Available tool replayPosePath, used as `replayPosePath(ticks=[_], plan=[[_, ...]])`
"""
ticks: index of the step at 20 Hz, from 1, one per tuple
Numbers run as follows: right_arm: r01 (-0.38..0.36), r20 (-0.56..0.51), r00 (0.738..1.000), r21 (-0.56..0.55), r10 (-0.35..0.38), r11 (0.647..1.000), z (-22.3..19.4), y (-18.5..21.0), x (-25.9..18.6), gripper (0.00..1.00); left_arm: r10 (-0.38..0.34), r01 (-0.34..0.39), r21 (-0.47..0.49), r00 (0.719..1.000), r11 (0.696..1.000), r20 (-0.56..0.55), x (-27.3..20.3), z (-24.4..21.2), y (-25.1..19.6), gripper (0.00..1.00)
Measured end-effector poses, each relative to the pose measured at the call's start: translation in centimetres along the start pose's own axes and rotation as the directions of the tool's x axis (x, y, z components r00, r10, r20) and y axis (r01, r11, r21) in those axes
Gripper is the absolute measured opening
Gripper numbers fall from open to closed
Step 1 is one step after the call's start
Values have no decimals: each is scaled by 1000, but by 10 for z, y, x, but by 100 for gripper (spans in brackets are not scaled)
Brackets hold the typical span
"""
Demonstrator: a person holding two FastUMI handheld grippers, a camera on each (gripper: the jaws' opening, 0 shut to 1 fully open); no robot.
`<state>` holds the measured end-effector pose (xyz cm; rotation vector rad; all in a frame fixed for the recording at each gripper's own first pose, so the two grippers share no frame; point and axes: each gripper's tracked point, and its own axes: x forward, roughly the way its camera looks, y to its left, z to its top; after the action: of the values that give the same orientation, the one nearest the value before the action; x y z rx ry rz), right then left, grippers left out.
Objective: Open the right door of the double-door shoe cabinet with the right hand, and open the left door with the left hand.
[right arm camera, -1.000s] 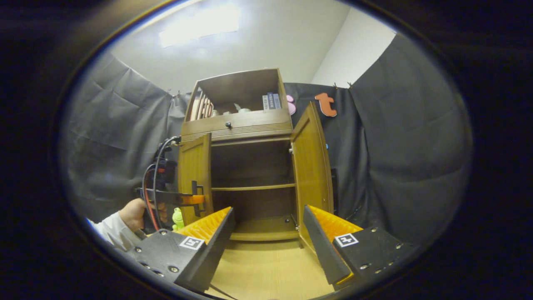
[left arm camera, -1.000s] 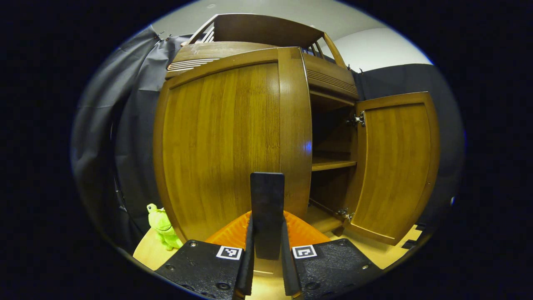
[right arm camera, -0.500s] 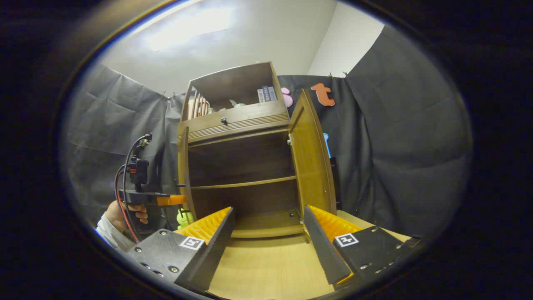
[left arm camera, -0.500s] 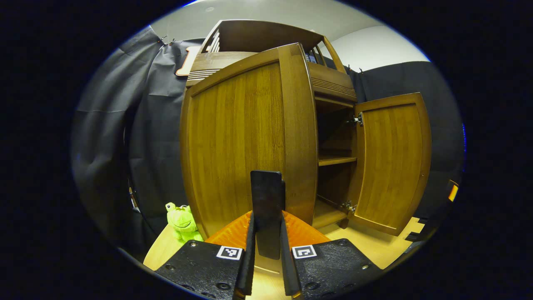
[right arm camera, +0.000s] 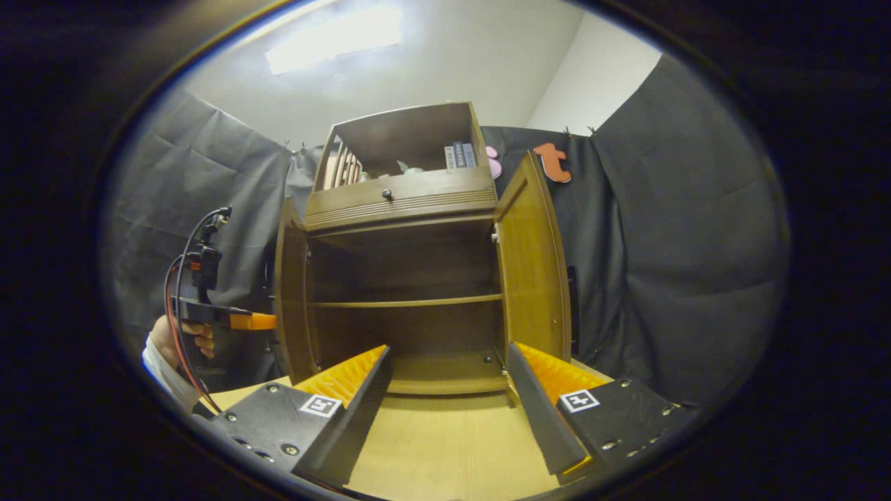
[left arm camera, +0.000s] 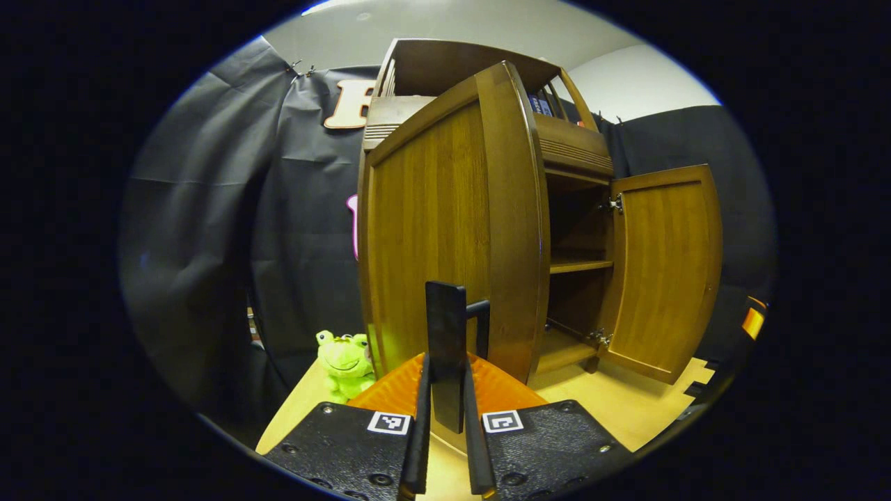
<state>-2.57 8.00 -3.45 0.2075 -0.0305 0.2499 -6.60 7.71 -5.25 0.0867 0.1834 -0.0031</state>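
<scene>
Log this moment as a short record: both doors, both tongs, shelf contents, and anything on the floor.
left door: swung wide open, its handle clamped between the left tongs
right door: open, nothing touching it
right tongs: open, empty, back from the cabinet
lower compartment: one shelf, nothing visible on it
top shelf: books
floor: green plush frog beside the left door
</scene>
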Motion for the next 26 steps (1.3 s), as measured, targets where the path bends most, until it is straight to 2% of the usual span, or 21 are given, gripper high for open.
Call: replayPosePath(ticks=[2,9,12,13,15,19,23,25,26], plan=[[1,5,1000,-3,-1,1000,2,1,-1,98,22,-22,-1,1000,1000,5,-5,0,12,24],[6,-3,1000,-4,-6,1000,0,0,-1,98,100,-100,11,995,995,4,-19,-3,53,12],[4,0,1000,-3,-4,1000,1,3,-2,98,160,-160,8,987,987,8,-23,-3,85,8],[3,1,1000,-6,-3,1000,1,4,-2,98,160,-160,4,987,987,5,-22,-4,95,9],[1,6,1000,-10,-1,1000,4,7,-2,98,130,-130,-26,991,991,-3,-29,-2,102,0],[-8,-4,1000,-25,8,1000,-1,14,0,98,60,-60,-25,998,998,-16,-27,-4,122,1],[-13,-13,1000,-31,13,999,-6,19,2,98,-23,21,-110,999,994,-22,-28,-4,140,1],[-13,-18,1000,-36,12,999,-8,19,3,98,-39,36,-115,999,993,-19,-28,-5,141,1],[-12,-21,1000,-37,12,999,-10,20,4,94,-37,35,-109,999,993,-22,-27,-6,140,1]])
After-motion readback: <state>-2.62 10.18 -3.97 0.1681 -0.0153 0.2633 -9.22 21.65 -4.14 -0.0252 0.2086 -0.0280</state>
